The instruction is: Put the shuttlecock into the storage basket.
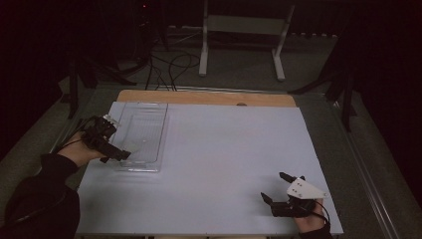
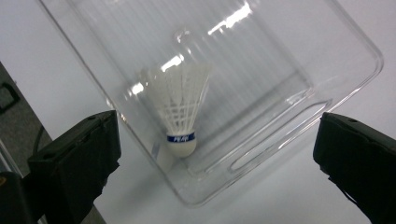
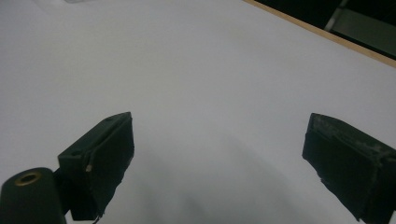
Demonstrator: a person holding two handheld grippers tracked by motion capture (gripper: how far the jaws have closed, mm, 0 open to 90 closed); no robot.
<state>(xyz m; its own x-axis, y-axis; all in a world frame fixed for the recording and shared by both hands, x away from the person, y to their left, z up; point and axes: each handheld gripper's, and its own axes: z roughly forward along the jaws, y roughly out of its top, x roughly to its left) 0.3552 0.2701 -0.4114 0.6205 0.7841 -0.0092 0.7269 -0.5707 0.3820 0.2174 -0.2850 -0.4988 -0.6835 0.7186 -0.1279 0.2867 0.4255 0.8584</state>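
A white feather shuttlecock (image 2: 181,105) with a blue band around its cork lies inside a clear plastic tray (image 2: 364,53), cork toward the camera. The tray (image 1: 137,168) sits on the left part of the white table top (image 1: 224,144). My left gripper (image 1: 118,153) hovers over the tray's near left corner; in the left gripper view its jaws (image 2: 217,128) stand wide apart with nothing pressed between them, the shuttlecock lying below and beyond. My right gripper (image 1: 272,185) rests open near the table's front right, and its jaws (image 3: 219,140) frame bare white surface.
A strip of wood (image 1: 209,97) runs along the table's far edge. Beyond it on the floor are a white metal stand (image 1: 244,27) and dark cables (image 1: 169,64). Dark tripod legs (image 1: 346,94) stand beside the right side.
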